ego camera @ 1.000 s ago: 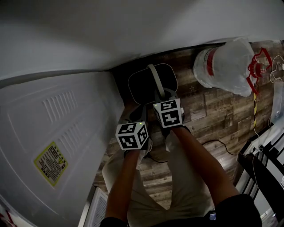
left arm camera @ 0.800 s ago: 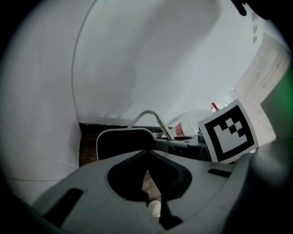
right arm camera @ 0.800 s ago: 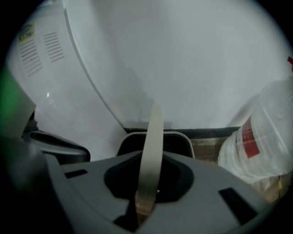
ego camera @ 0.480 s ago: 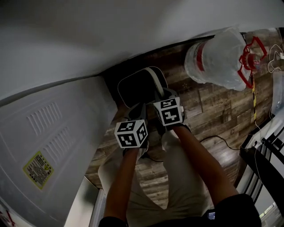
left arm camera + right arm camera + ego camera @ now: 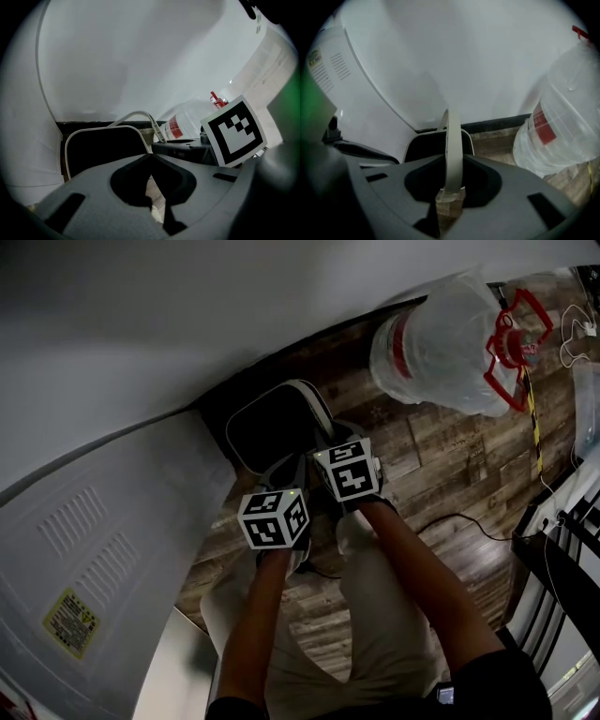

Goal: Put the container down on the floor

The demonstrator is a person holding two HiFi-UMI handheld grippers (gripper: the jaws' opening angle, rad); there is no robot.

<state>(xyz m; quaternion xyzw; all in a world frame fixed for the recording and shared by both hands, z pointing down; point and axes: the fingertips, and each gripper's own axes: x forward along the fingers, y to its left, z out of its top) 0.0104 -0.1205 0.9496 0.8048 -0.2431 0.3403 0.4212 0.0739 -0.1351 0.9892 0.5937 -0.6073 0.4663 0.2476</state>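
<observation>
The black container [image 5: 270, 427] with a white rim sits low on the wood floor against the wall, also seen in the left gripper view [image 5: 101, 150] and the right gripper view [image 5: 431, 146]. Its pale handle [image 5: 453, 140] stands up and runs between the jaws of my right gripper [image 5: 452, 159]. Those jaws have just been opening and stand slightly off the handle's sides. In the head view the right gripper [image 5: 323, 442] is over the container's near edge. My left gripper [image 5: 286, 472] hovers beside it, shut and holding nothing [image 5: 150, 157].
A large clear water bottle [image 5: 441, 343] with a red cap lies on the floor to the right. A big white appliance [image 5: 94, 549] fills the left side. A black rack [image 5: 562, 568] and a thin cable [image 5: 450, 519] are at the right.
Both grippers and the container have shifted left in the head view, closer to the appliance and wall. The handle stays between the right jaws.
</observation>
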